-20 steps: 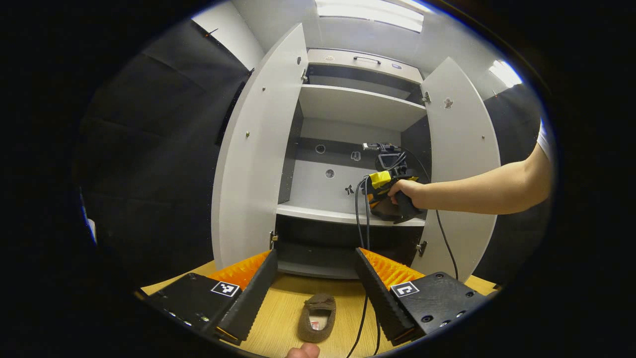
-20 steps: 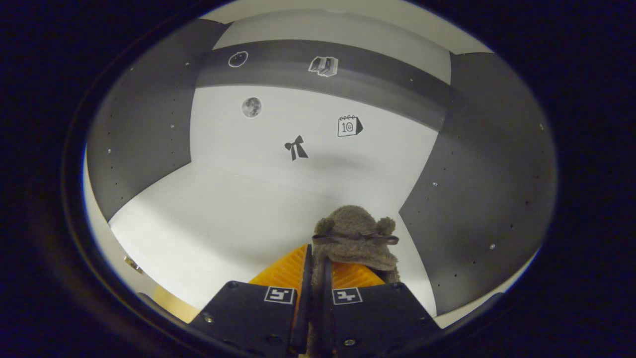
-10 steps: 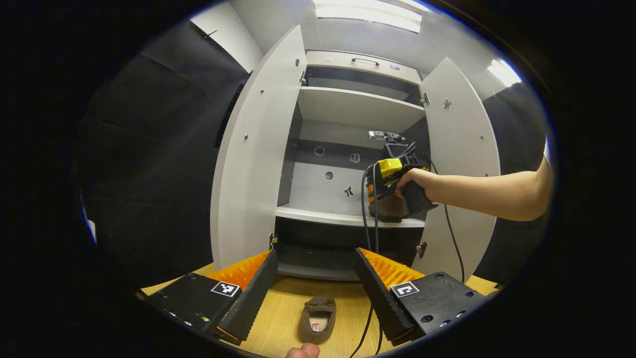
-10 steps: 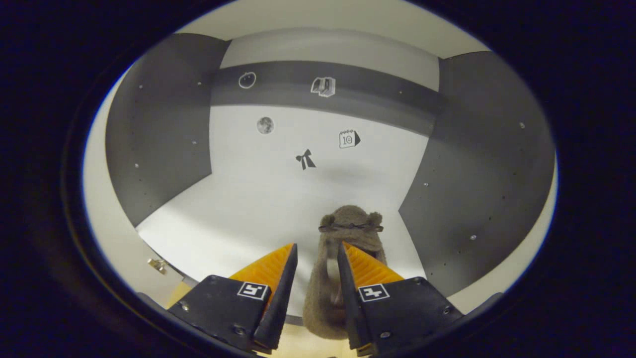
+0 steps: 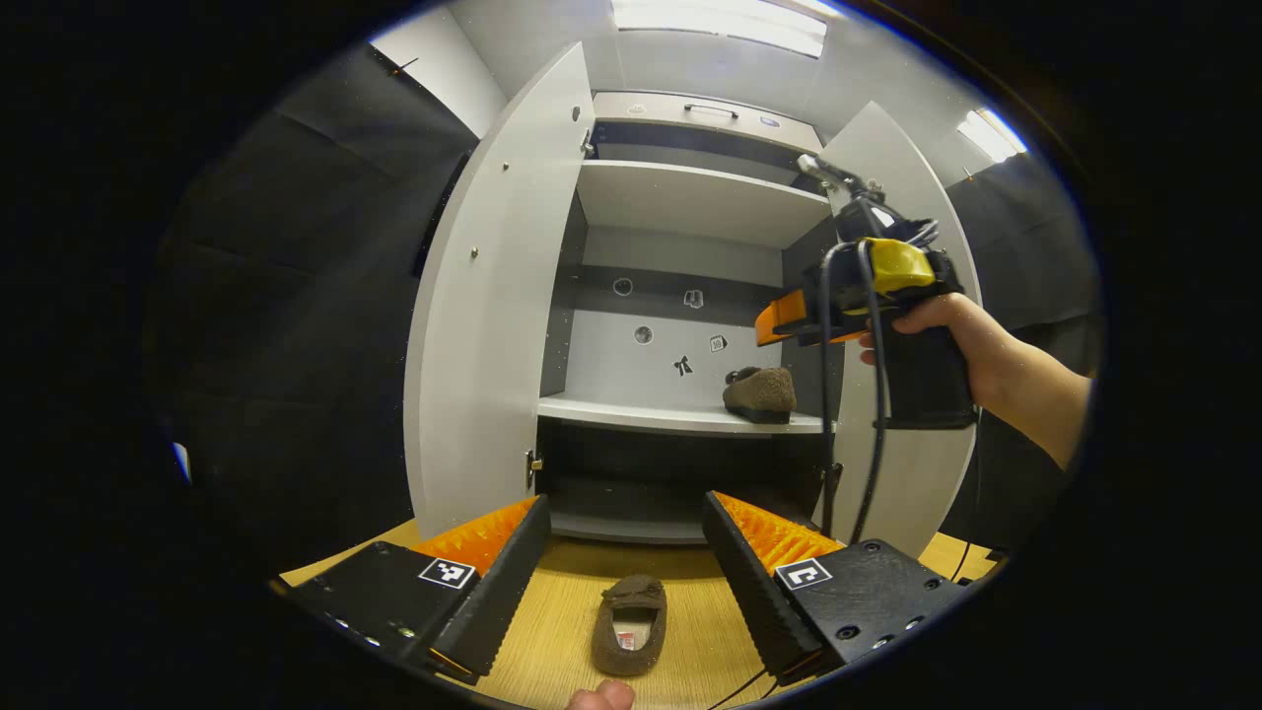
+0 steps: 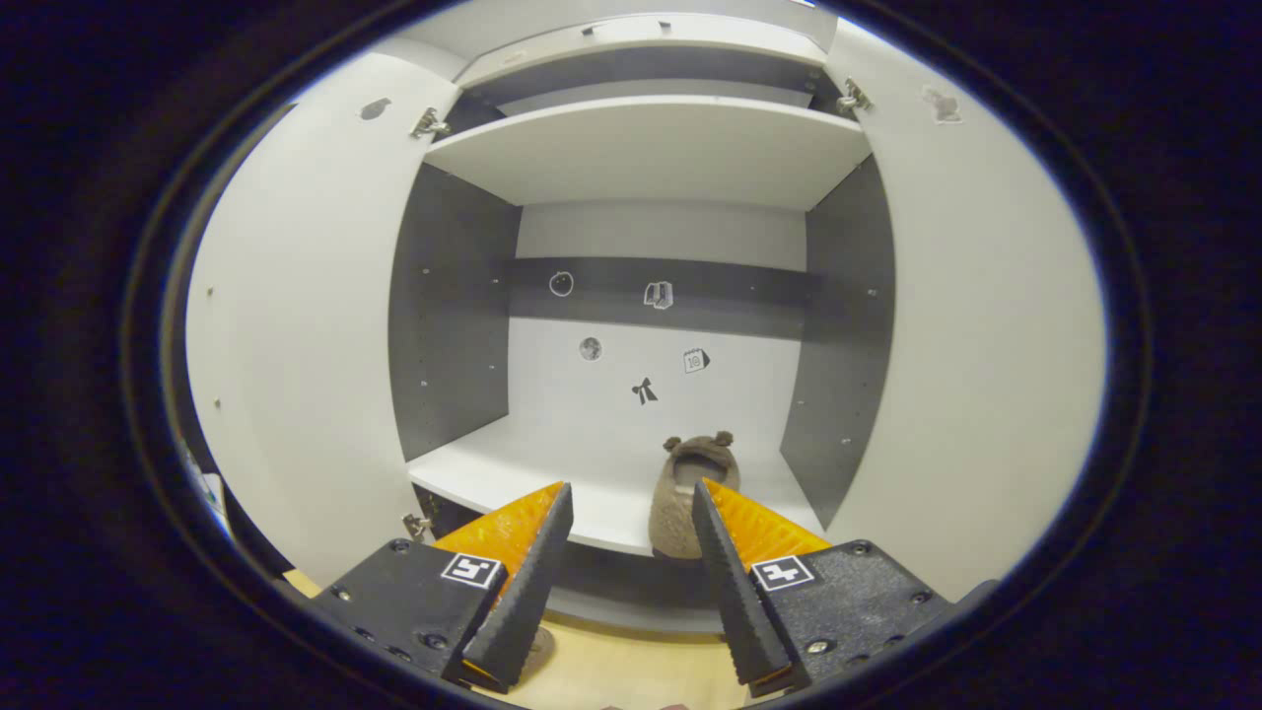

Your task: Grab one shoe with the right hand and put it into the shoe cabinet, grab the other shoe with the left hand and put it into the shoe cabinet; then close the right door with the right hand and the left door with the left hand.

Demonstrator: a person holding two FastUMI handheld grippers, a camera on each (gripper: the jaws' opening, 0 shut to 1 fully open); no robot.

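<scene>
The first shoe [image 6: 690,483] has been let go and left on the middle shelf [image 6: 513,473] of the cabinet [image 5: 690,202], toward its right side, toe pointing to the back wall. The right gripper [image 6: 631,552], which a second ago was shut on that shoe inside the cabinet, has been drawn back out and raised; its jaws are now spread wide with nothing between them, and in the left gripper view it [image 5: 789,320] is seen held by a hand [image 5: 946,325] in front of the right door [image 5: 902,473]. The right hand's placing is thus judged done, and the left hand's turn is next. The second shoe [image 5: 629,626] lies on the bench [image 5: 562,611] in front of the cabinet, opening upward, just ahead of the left gripper [image 5: 626,567], whose jaws are held wide apart and empty, not yet touching it. Both doors stand open, the left door [image 5: 483,316] swung wide. The upper shelf [image 6: 651,148] carries nothing that can be seen, and the bottom compartment is too dark to judge.
</scene>
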